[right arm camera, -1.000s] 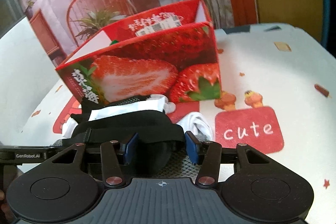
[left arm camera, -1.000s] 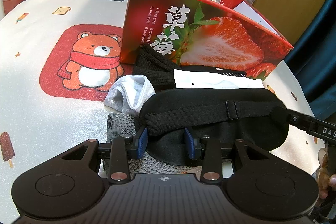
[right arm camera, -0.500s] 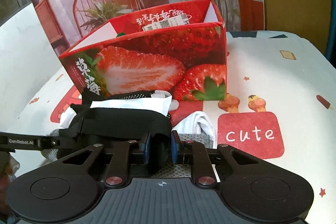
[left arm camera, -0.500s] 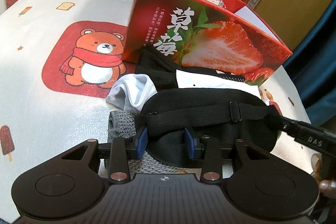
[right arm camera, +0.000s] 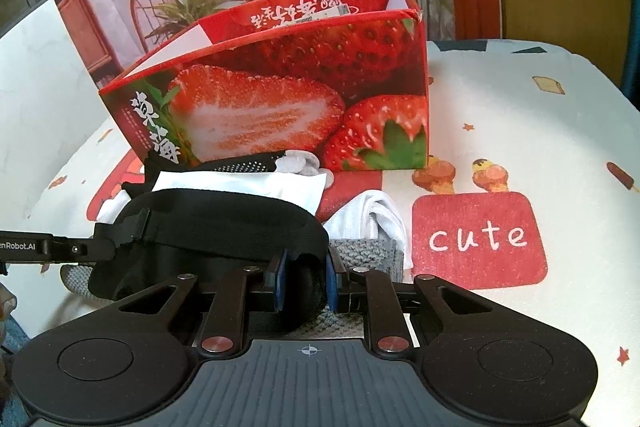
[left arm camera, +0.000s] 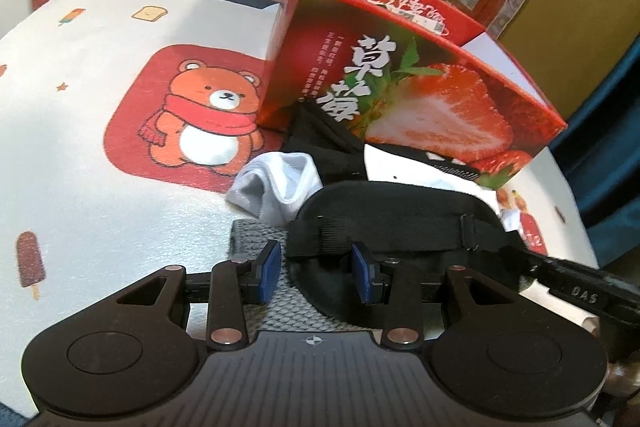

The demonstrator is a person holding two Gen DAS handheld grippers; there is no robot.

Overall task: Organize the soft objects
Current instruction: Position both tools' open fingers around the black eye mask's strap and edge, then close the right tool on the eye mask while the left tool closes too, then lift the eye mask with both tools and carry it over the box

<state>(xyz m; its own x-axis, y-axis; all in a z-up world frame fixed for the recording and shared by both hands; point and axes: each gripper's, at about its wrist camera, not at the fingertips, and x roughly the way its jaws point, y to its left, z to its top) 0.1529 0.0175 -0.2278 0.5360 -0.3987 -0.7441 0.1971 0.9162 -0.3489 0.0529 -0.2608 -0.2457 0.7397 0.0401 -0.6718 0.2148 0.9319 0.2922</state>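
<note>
Left wrist view: left gripper (left arm camera: 316, 273) spread wide, blue pads either side of the near end of the black eye mask (left arm camera: 400, 223) but apparently not pressing it; nothing held. Mask lying on top of a soft pile: grey knit cloth (left arm camera: 256, 239) underneath, white sock (left arm camera: 280, 185) just behind, black fabric and a white packet (left arm camera: 404, 167) against the foot of the strawberry box (left arm camera: 420, 87). Right tool's finger reaching in from the right edge to the mask's far end.

Right wrist view: right gripper (right arm camera: 306, 279) closed down on the mask's padded end, pads pinching the dark fabric between them. Second white sock (right arm camera: 372, 219) just beside the grey cloth, on the printed tablecloth (right arm camera: 520, 115).

Progress, by judgement: early. Box open-topped, nothing soft visible inside from these angles; whole pile outside it. Mask gripped but not lifted clear; socks, cloth, black fabric all to be dealt with.
</note>
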